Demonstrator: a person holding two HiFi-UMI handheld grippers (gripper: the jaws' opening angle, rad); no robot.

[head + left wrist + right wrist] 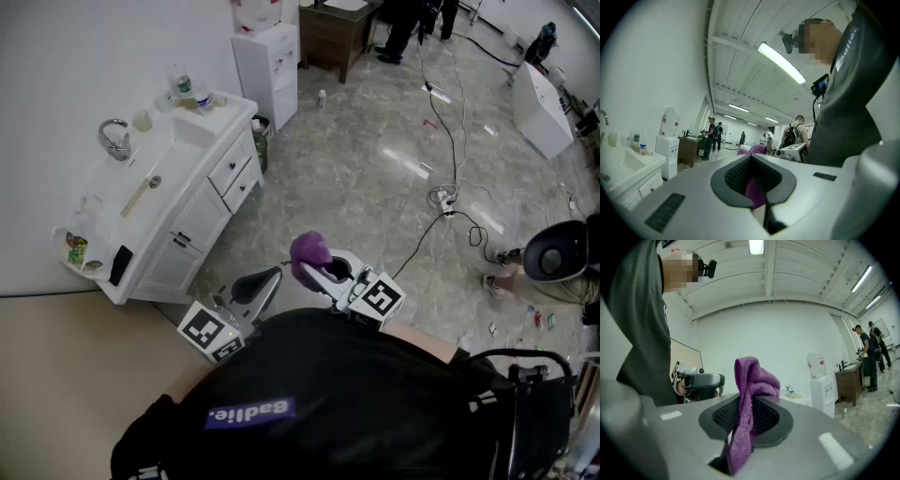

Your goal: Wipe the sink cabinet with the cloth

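The white sink cabinet (202,220) stands against the wall at the left of the head view, with a chrome faucet (115,139) and bottles (192,92) on top. It also shows at the left gripper view's lower left edge as the cabinet (633,176). My right gripper (314,267) (745,413) is held in the air before my chest, shut on a purple cloth (307,249) (752,378) that bunches above the jaws. My left gripper (267,278) (752,176) is beside it, shut, with nothing seen held. The cloth (758,149) peeks over its jaws. Both grippers are well away from the cabinet.
A water dispenser (267,66) and a small bin (261,131) stand just past the cabinet. Cables (450,141) and a power strip (442,199) lie on the tiled floor. A wooden desk (337,33), a white box (542,108) and a black chair (558,251) stand around.
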